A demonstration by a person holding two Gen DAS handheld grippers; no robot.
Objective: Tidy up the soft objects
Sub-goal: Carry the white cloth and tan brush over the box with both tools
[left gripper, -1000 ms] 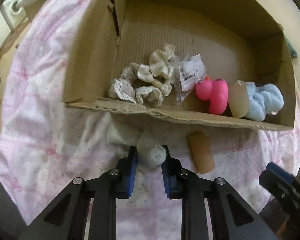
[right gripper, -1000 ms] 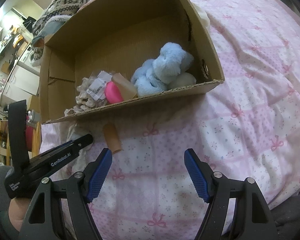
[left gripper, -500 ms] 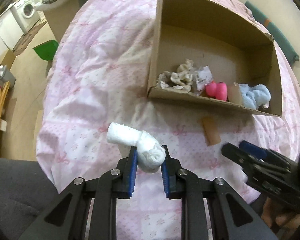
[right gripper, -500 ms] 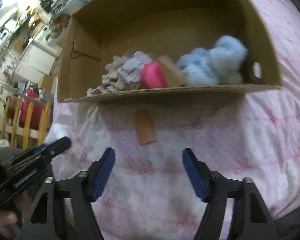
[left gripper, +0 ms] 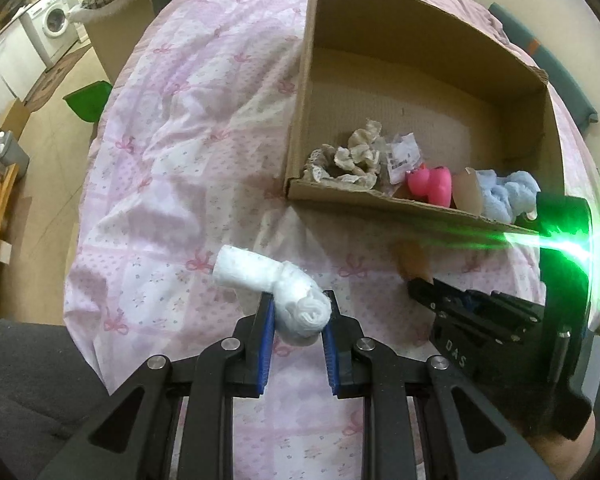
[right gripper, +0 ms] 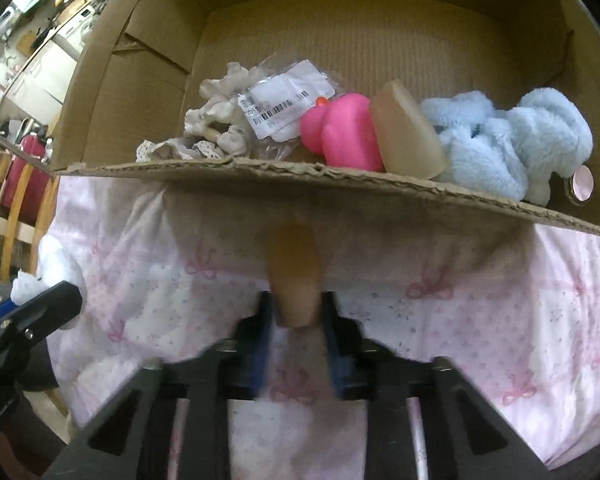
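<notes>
Bed (left gripper: 172,168) with pink bow-print quilt, open cardboard box (left gripper: 420,208) on it. Box holds blue plush (right gripper: 508,148), pink duck (right gripper: 348,136), tan wedge (right gripper: 408,136), cream lace bundle (left gripper: 352,160) and a labelled bag (right gripper: 284,104), all along the near wall. Left gripper (left gripper: 298,320) jaws narrow, clamped on white rolled sock (left gripper: 284,292), lifted off the quilt short of the box. Sock looks light, squashy, won't slip (pinch at the fat rolled end, tail flops). Right gripper (right gripper: 298,312) jaws closed in around tan soft cylinder (right gripper: 296,272) lying on quilt just before the box wall; blurred, full grip uncertain. Looks rubbery, take mid-body.
</notes>
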